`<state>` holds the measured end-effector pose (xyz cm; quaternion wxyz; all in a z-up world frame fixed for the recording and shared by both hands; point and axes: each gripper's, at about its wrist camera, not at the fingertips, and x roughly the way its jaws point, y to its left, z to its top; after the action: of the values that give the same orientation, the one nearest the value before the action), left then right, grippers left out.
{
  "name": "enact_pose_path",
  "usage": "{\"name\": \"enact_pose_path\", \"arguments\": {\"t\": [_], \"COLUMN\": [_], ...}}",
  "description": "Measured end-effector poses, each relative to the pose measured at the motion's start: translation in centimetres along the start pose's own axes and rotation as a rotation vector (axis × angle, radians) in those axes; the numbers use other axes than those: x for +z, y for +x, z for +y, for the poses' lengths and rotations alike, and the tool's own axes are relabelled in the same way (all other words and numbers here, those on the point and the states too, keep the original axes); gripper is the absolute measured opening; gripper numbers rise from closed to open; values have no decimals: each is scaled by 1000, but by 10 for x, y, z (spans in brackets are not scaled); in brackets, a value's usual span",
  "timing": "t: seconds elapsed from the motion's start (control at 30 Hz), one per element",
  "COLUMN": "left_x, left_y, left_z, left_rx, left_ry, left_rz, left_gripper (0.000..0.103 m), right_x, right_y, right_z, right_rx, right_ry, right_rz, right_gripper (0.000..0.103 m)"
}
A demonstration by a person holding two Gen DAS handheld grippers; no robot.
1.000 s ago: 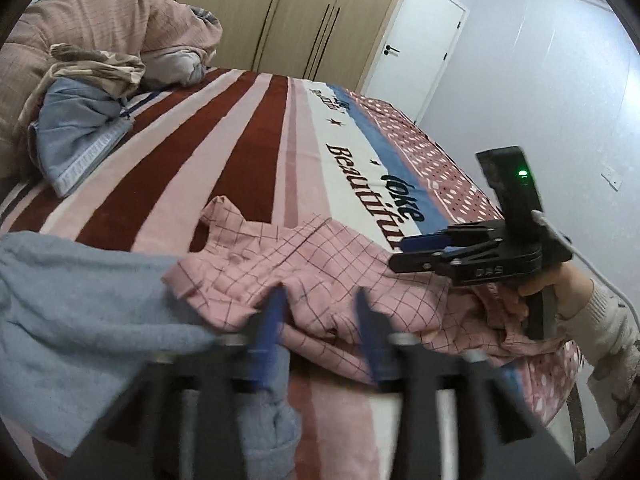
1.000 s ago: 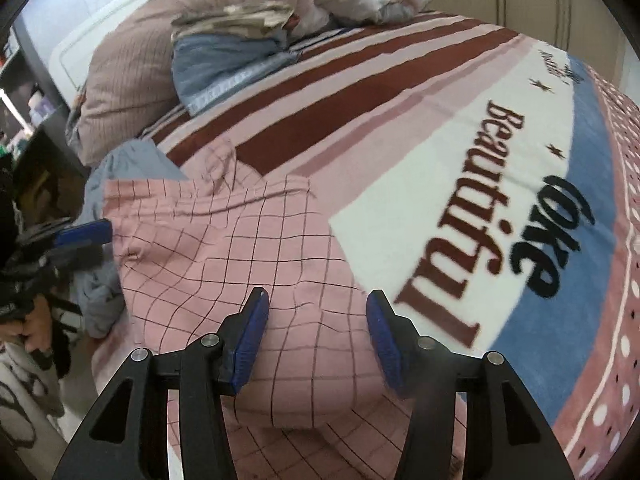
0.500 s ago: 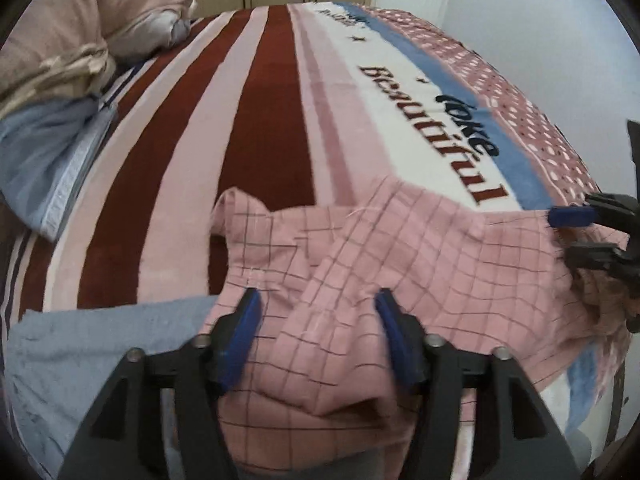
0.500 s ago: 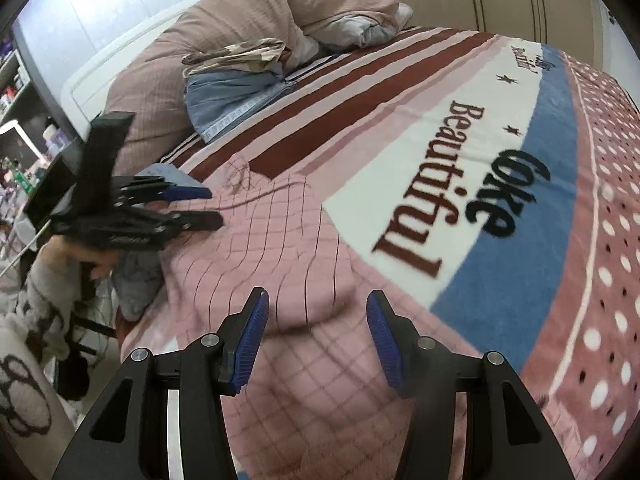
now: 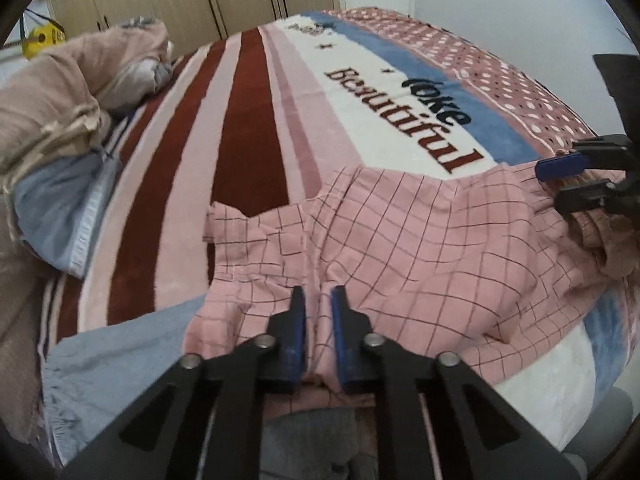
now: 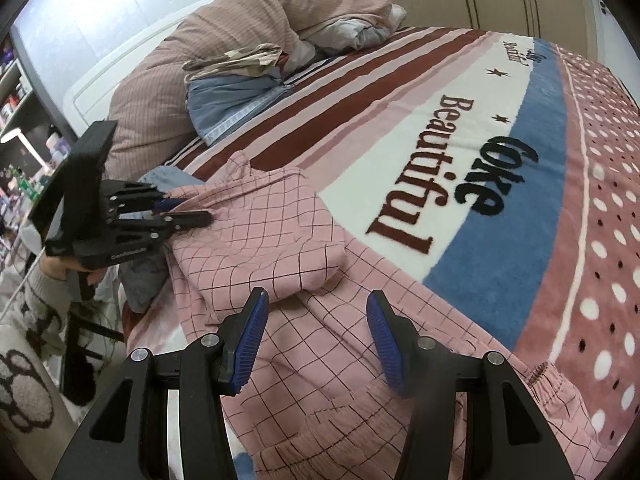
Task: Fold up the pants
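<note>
Pink pants (image 5: 420,240) spread on blanket (image 5: 248,120). Left gripper (image 5: 318,304) clamped on pants fold; right gripper (image 6: 316,320) apart, above pants waistband side.

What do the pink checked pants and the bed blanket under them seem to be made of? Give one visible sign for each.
Pink checked pants: probably thin woven cotton, matte; they crease sharply and bunch where the left hand-held gripper pinches them.
Bed blanket: likely plush fleece, perhaps synthetic; fuzzy pile blurs the lettering's edges and has a soft sheen.
</note>
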<state>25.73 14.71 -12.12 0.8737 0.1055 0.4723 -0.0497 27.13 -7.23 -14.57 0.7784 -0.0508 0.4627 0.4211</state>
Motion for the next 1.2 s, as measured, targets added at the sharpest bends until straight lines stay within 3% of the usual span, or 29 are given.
{"name": "enact_pose_path", "arguments": {"t": [0.37,0.5,0.7,0.83,0.93,1.0,1.1,1.2], "left_x": [-4,-19,-43,-43,-36,-30,-26,-31], "left_y": [-52,-60,-42,-50,-67,-75,-73,-65], "left_z": [35,44,52,57,62,67,71,74], "left_rx": [138,151,134,134,140,125,131,79], "left_ry": [-122,-157,-205,-233,-239,-252,-259,-291], "left_rz": [-162,-143,-64,-84,-152,-192,-210,-206], "left_gripper": [5,5,9,26,31,41,43,43], "right_x": [0,-1,1,17,31,39,40,30], "right_y": [-12,-13,13,33,38,43,56,66], "right_z": [0,5,7,5,6,7,8,12], "right_rx": [-12,-18,-103,-92,-97,-122,-114,-64], "right_ry": [8,-5,-56,-105,-156,-214,-274,-332], "right_rz": [-18,-8,84,142,134,133,203,282], "right_gripper": [47,47,47,47,47,39,37,38]}}
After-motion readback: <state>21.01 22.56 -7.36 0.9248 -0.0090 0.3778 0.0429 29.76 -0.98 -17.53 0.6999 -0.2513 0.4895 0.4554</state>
